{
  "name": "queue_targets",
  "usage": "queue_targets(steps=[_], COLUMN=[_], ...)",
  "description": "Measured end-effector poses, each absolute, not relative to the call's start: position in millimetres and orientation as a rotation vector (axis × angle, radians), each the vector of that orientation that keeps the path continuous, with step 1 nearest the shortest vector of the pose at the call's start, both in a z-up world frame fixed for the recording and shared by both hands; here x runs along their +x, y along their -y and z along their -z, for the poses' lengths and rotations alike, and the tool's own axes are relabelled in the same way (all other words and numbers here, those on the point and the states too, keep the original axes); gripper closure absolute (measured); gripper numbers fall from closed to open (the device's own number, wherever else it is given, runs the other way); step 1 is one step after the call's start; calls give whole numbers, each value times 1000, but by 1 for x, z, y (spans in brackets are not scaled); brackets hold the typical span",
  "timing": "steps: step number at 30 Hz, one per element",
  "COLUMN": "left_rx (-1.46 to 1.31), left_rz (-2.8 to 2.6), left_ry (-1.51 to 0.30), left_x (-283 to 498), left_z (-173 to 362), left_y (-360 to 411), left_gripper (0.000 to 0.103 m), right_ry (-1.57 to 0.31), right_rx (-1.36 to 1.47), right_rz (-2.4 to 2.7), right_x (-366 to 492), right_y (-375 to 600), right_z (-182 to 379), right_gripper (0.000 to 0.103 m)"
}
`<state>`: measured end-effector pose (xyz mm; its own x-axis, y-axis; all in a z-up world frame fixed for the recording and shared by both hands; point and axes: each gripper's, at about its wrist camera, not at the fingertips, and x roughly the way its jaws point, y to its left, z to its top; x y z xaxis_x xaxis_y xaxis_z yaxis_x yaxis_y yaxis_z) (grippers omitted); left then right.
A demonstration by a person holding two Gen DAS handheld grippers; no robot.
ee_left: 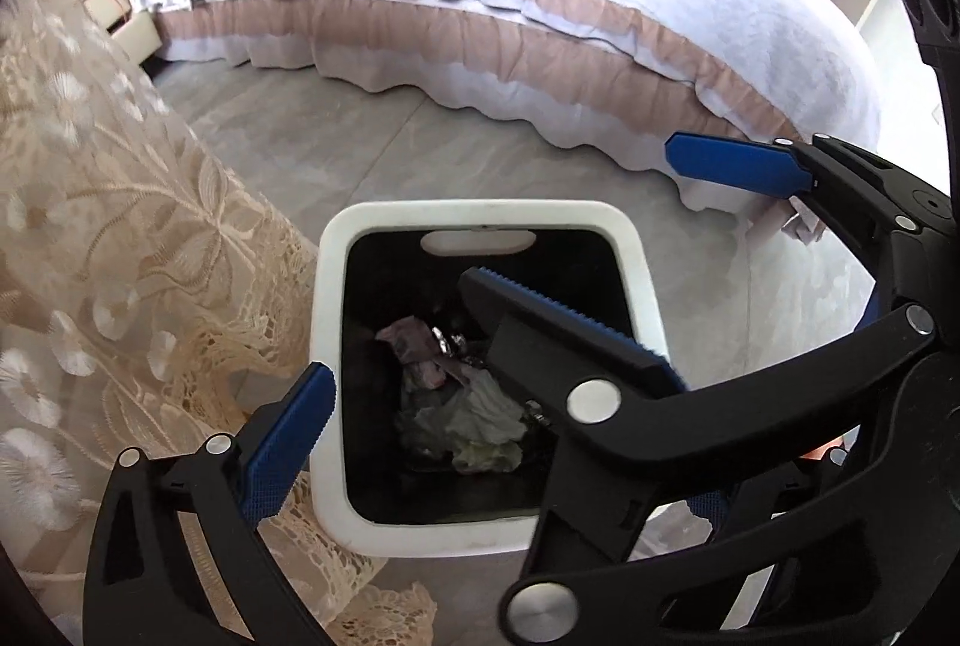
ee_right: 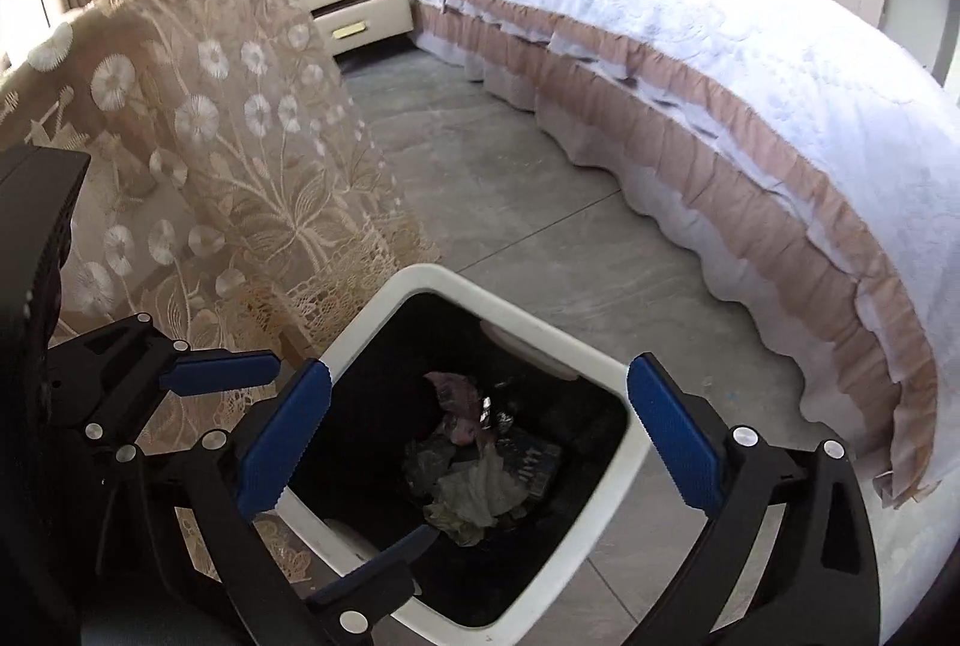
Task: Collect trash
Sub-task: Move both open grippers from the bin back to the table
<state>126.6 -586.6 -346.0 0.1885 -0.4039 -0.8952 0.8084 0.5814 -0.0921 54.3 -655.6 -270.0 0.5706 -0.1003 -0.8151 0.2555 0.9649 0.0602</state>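
We hold both grippers, left gripper (ee_right: 288,460) and right gripper (ee_right: 480,451), jaws wide, empty, above bin (ee_right: 630,457); risk: knocking rim, tipping crumpled trash (ee_right: 477,493) out.

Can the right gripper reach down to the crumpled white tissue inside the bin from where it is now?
Probably yes: the right gripper is open above the bin, which has no lid, and the crumpled white tissue lies uncovered on top.

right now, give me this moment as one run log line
left hand-held gripper open, empty | right hand-held gripper open, empty | both over white bin | crumpled trash inside | bin on floor beside bed
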Motion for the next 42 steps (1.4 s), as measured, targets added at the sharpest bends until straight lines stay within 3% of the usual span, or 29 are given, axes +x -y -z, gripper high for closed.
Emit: queue_targets(steps=[9, 18, 26, 42], left_rx=[399, 308, 322, 169], left_rz=[951, 973, 794, 530], left_ry=[-974, -773, -591, -557], left_x=[95, 55, 49, 80], left_z=[298, 209, 156, 114], left_y=[584, 557, 491, 335], left_gripper=[5, 5, 5, 5], right_ry=[-826, -599, -461, -398], right_rx=[188, 161, 27, -137], right_rz=[300, 291, 118, -175], right_x=[5, -45, -32, 27], right_y=[666, 650, 588, 450], right_z=[222, 139, 84, 34], right_gripper=[4, 4, 4, 4])
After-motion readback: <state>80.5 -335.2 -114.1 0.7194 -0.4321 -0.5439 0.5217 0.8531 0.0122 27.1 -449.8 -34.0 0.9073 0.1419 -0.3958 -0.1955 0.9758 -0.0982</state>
